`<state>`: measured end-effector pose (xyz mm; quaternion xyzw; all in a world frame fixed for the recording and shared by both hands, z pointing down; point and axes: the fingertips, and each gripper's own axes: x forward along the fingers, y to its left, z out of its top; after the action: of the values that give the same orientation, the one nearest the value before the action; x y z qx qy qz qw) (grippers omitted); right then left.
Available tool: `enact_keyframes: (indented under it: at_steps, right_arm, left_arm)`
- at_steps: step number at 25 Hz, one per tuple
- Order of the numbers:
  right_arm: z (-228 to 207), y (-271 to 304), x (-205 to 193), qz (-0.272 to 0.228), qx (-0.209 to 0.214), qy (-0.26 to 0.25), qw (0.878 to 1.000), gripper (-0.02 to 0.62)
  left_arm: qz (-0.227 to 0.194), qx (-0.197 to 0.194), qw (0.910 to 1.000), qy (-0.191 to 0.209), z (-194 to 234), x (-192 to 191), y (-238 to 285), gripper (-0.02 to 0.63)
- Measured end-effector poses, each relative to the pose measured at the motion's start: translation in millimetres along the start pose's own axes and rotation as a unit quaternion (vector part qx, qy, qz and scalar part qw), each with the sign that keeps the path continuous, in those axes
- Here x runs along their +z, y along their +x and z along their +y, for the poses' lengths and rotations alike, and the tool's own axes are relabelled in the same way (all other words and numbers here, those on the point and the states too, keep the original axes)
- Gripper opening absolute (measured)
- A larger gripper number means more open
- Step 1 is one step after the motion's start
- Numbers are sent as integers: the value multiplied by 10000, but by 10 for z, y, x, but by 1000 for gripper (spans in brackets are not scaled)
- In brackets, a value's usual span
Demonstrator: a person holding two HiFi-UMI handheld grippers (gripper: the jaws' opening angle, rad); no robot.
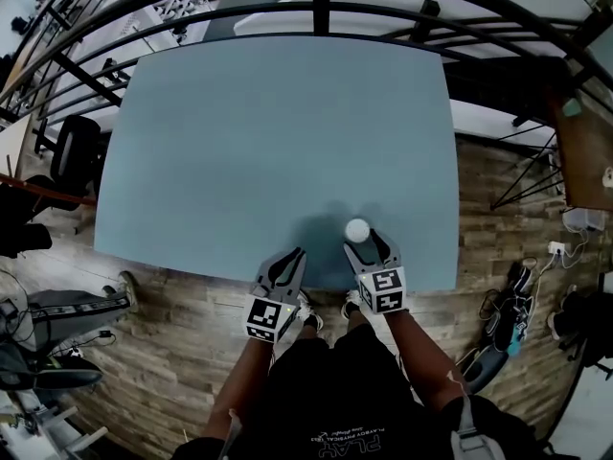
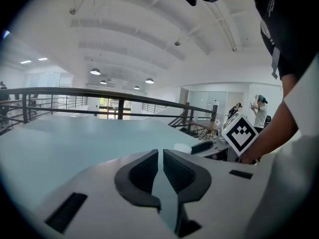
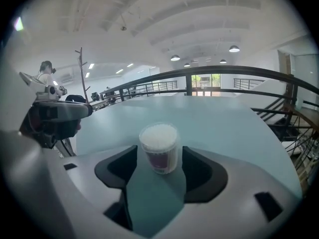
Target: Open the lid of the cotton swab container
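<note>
— Where is the cotton swab container (image 3: 159,146)?
— It stands on the table (image 3: 224,123), lid on, between the wide-open right gripper (image 3: 159,159) jaws, untouched.
— The left gripper (image 2: 160,158)?
— Only a thin slit apart, empty.

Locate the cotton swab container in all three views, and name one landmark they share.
Head view: the cotton swab container is low, right of centre, at the tips of the right gripper.
Left gripper view: probably its pale top, just right of centre, partly hidden.
Right gripper view: centre, upright between the open fingers.
Shared landmark: the dark railing beyond the table.
</note>
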<state>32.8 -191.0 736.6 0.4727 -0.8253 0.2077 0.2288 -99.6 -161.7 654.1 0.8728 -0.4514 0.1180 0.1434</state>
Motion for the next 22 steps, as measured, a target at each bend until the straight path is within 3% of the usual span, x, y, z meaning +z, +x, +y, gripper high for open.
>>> enact_keyframes:
  at_steps: [11,22]
  right_arm:
    - [-64,160,-65,-47,-46,-74,10000,273]
    - [-78,189,-45,-329,-224,-153,9991,265]
  left_arm:
    - [246,269,9993,-113,82,-208,-72,44]
    - [248,264,9992,-141,66,-238,-50,44]
